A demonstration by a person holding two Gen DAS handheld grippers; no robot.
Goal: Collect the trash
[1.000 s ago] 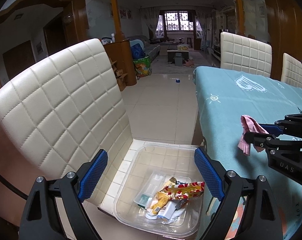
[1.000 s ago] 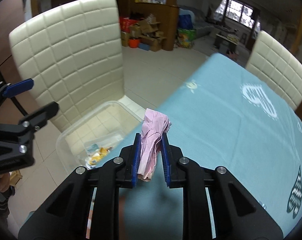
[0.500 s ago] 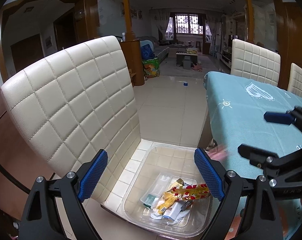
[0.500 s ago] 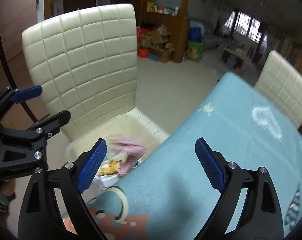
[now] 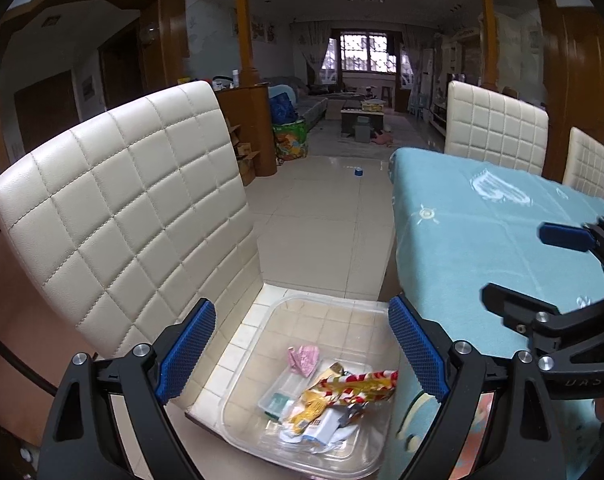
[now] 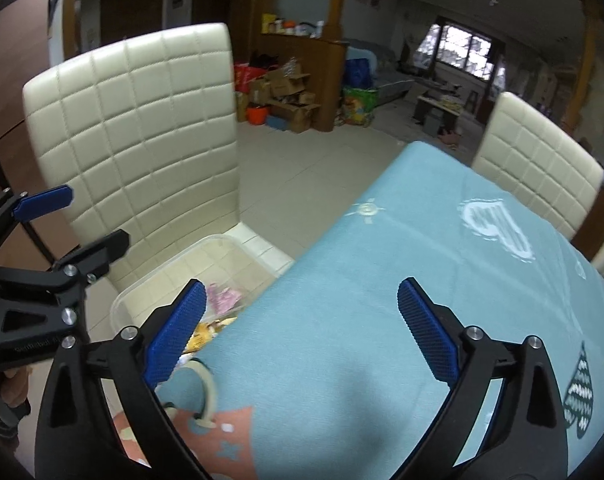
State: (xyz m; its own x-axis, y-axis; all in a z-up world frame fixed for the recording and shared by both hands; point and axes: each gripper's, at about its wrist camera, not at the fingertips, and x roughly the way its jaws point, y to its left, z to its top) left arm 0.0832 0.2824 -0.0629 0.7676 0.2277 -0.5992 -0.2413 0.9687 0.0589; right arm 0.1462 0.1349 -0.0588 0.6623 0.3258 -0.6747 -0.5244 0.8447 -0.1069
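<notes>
A crumpled pink paper (image 5: 304,359) lies in the clear plastic bin (image 5: 261,432) on the cream chair seat, beside yellow and red wrappers (image 5: 342,390). In the right wrist view the same pink paper (image 6: 223,295) shows in the bin (image 6: 205,242) past the table edge. My right gripper (image 6: 297,330) hangs over the teal tablecloth (image 6: 402,264) near that edge, its jaws still opening, nothing between them. My left gripper (image 5: 302,354) hovers wide open above the bin, empty. The right gripper (image 5: 534,264) also shows at the right of the left wrist view.
The quilted cream chair (image 5: 125,208) holds the bin beside the table (image 5: 482,232). Two more cream chairs (image 5: 498,132) stand at the table's far side. Beyond is tiled floor (image 5: 322,216), with cardboard boxes (image 6: 289,96) by a wooden partition.
My right gripper went from shut on the pink paper to wide open. The paper dropped from the jaws into the bin. The left gripper stayed open over the bin.
</notes>
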